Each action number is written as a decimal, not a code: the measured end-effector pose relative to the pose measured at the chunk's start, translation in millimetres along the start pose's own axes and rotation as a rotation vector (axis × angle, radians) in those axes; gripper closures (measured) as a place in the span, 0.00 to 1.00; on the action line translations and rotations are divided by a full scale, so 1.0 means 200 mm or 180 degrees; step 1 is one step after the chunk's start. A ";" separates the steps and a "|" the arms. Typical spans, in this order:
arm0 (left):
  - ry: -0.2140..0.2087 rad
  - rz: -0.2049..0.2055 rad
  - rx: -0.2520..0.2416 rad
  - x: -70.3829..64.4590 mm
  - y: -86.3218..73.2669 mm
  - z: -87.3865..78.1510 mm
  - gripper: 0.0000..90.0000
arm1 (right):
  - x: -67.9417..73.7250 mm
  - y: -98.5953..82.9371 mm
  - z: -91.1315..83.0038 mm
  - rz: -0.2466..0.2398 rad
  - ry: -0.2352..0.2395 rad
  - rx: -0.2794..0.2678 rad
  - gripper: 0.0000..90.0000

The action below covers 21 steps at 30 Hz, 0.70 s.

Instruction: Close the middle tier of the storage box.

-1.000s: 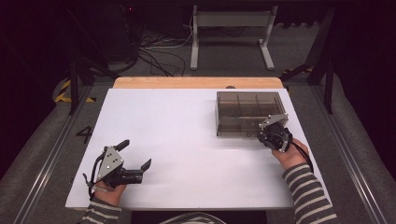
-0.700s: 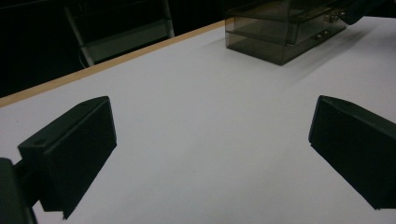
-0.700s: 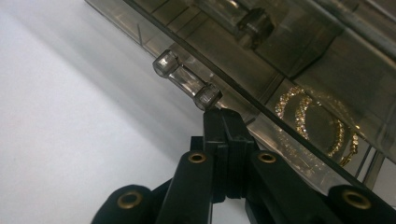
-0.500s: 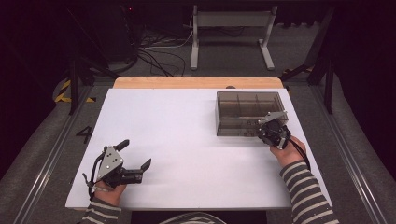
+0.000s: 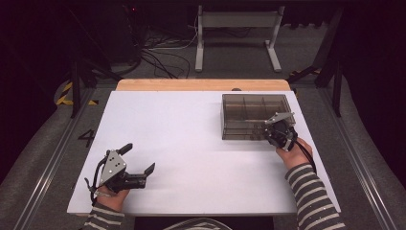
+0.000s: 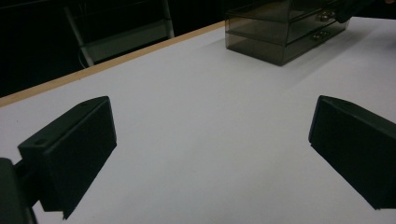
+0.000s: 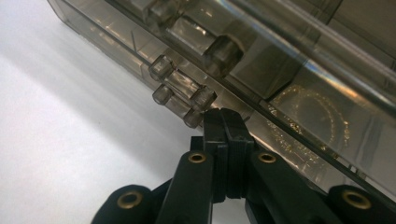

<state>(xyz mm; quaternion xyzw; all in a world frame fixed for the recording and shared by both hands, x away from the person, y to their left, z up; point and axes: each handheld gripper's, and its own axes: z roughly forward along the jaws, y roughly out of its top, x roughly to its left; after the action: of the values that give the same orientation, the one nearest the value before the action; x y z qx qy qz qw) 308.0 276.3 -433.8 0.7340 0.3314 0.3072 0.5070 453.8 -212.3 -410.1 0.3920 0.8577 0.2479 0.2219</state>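
A smoky see-through drawer box (image 5: 256, 115) stands at the table's far right, and the left gripper view shows the box (image 6: 285, 32) at its top right. My right gripper (image 5: 264, 129) is shut, its tips against the box front (image 7: 280, 60). In its own view the right gripper (image 7: 223, 117) touches the drawer front just right of a clear handle (image 7: 180, 95), with nothing seen between the jaws. A thin gold chain (image 7: 310, 116) shows through the drawer wall. My left gripper (image 5: 139, 158) rests open near the front left corner, and the left gripper (image 6: 212, 149) has only bare table between its jaws.
The white table (image 5: 191, 139) has a wooden strip (image 5: 201, 85) along its far edge. Beyond it on the dark floor lie cables (image 5: 158, 48) and a metal stand (image 5: 237, 28). A wide stretch of bare table lies between the two grippers.
My right gripper has edged slightly forward, toward the box front. The left gripper has not moved.
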 end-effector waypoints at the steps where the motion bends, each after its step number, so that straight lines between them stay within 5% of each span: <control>1: -0.0002 0.0000 0.0001 0.00 0.00 0.00 0.02 | 0.00 0.00 0.00 0.0007 -0.0014 -0.0004 1.00; 21: -0.0002 0.0003 -0.0007 0.00 0.00 0.00 0.02 | 0.01 -0.01 0.01 0.0051 -0.0072 -0.0048 1.00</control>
<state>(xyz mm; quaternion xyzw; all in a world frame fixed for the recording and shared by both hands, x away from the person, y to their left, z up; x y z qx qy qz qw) 308.2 275.6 -433.9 0.7338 0.3305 0.3076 0.5076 452.6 -211.0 -413.8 0.3999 0.8501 0.2517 0.2325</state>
